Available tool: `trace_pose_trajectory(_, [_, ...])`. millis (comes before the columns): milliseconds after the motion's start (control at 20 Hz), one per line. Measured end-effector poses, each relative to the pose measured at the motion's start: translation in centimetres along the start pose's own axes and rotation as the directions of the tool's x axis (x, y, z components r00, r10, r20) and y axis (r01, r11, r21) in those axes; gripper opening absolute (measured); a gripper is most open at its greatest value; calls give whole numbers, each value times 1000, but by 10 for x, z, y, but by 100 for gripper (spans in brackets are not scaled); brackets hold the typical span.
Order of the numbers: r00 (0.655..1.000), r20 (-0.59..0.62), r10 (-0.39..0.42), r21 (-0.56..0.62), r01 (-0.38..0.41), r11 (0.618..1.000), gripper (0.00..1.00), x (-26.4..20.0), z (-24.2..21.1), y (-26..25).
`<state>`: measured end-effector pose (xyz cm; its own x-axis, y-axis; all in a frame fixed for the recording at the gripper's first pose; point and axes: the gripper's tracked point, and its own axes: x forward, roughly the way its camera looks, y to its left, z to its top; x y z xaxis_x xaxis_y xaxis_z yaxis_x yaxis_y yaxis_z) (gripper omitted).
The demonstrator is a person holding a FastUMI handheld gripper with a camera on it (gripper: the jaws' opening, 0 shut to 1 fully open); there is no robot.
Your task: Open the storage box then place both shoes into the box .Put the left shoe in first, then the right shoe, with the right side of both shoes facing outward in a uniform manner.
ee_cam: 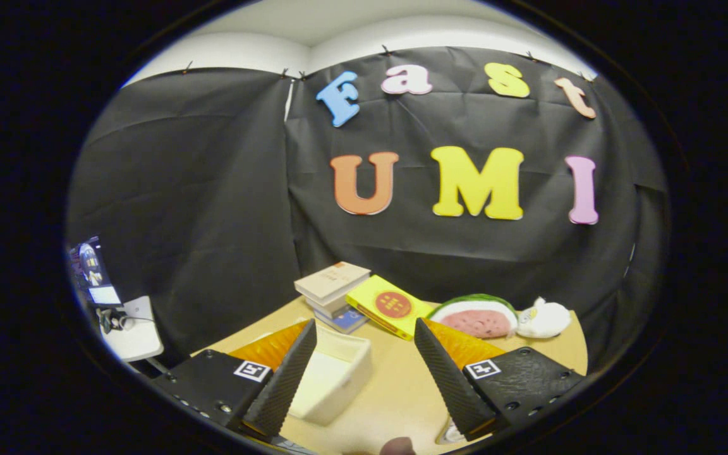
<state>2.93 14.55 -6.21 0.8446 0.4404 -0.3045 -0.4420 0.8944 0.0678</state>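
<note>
A cream-white storage box (332,379) sits on the wooden table (402,392), its top open toward me and its inside showing nothing. It lies between my fingers, close against the left fingertip (288,373). My gripper (364,328) is open, raised above the table, with nothing held between its fingers. A small white piece (451,433) peeks out under the right finger, and I cannot tell what it is. A dark rounded thing (399,446) shows just below the fingers, too little of it to name.
Beyond the fingers lie a stack of books (332,291), a yellow book (389,306), a watermelon-slice plush (476,316) and a white plush toy (544,319). Off the table's left stand a screen (91,272) and a white stand (133,332).
</note>
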Motion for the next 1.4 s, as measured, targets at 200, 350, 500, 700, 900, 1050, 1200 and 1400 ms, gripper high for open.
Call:
trace_pose_trajectory(200, [991, -63, -118, 33, 120, 992, 96, -27, -57, -85])
trace_pose_trajectory(350, [967, -178, -182, 54, 194, 980, 96, -36, -128, -138])
trace_pose_trajectory(500, [936, -288, -202, 85, 235, 968, 96, -34, -197, -166])
trace_pose_trajectory(700, [899, -386, -208, 38, 241, 970, 96, -10, -261, -191])
trace_pose_trajectory(900, [877, -454, -156, 98, 223, 970, 96, 27, -298, -198])
trace_pose_trajectory(1050, [855, -491, -167, 113, 252, 961, 87, 46, -312, -208])
trace_pose_trajectory(1200, [840, -525, -136, 151, 250, 956, 63, 53, -319, -206])
trace_pose_trajectory(1400, [811, -578, -92, 216, 261, 941, 39, 67, -323, -201])
